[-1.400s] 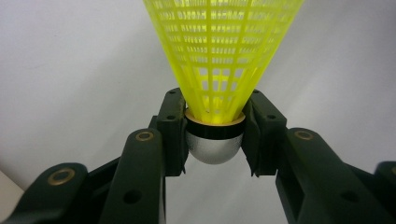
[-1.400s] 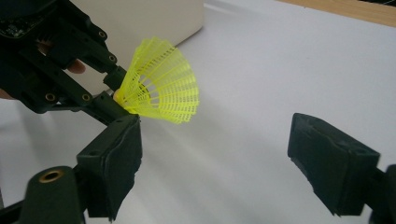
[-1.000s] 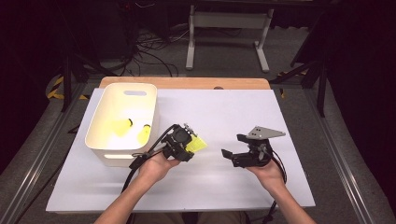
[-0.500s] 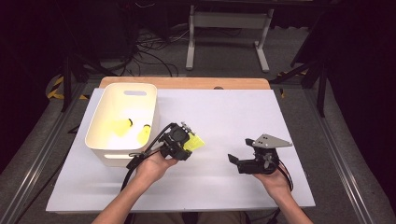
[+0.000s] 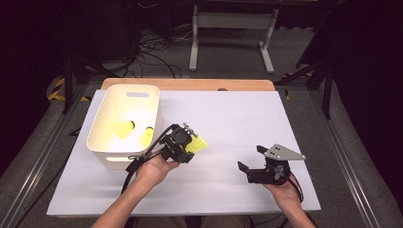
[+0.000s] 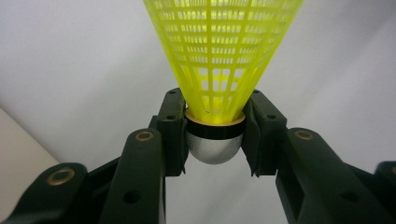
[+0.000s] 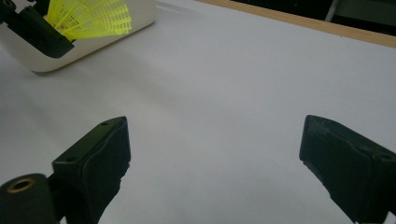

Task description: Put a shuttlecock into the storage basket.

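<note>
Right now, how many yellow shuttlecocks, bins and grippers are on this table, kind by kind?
Yellow shuttlecocks: 3, two in the bin, one in the left gripper
White bin: 1
Grippers: 2, left, right
Total: 6

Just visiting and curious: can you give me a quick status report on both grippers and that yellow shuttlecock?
Left gripper shut on shuttlecock, beside the white bin. Right gripper open, jaws just widened, nothing between them. Two more shuttlecocks in bin. Nothing in the way.
</note>
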Available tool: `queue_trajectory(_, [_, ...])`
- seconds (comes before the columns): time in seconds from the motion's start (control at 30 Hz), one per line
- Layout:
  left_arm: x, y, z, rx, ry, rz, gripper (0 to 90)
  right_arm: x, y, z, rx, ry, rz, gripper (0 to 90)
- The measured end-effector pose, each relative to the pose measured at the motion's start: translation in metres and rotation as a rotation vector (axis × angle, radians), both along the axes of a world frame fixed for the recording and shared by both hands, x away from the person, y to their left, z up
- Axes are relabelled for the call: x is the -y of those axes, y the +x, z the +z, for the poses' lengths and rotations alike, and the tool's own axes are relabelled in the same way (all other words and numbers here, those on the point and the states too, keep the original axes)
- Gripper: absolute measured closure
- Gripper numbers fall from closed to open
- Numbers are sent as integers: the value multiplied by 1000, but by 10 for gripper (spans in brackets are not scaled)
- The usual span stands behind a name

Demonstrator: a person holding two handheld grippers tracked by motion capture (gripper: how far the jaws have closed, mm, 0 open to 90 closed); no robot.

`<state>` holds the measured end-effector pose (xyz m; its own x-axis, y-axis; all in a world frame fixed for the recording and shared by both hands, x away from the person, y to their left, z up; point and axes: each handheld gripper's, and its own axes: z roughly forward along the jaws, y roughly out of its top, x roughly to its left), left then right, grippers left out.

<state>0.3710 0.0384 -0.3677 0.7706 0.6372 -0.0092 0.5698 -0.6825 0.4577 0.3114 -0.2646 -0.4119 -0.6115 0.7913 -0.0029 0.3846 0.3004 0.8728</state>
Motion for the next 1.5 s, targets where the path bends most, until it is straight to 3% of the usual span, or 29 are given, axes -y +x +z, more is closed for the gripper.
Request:
queue_trajectory(0.43, [-7,0,10,-1,-11,14,642,15,-11,-13,32,39,-24,84])
queue_trajectory(0.67, [-12,4,17,-41,-65,12,641,23,-16,-19,52,50,-58,84])
queue_trajectory(0.87, [-15,6,24,-26,-55,32,641,31,-19,-25,74,38,-98,88])
queue_trajectory(1.27, [-21,7,33,-12,-48,51,641,37,-24,-36,55,14,-113,90])
queue_trajectory(1.5, [-25,10,36,-18,-55,64,641,37,-24,-36,50,24,-111,90])
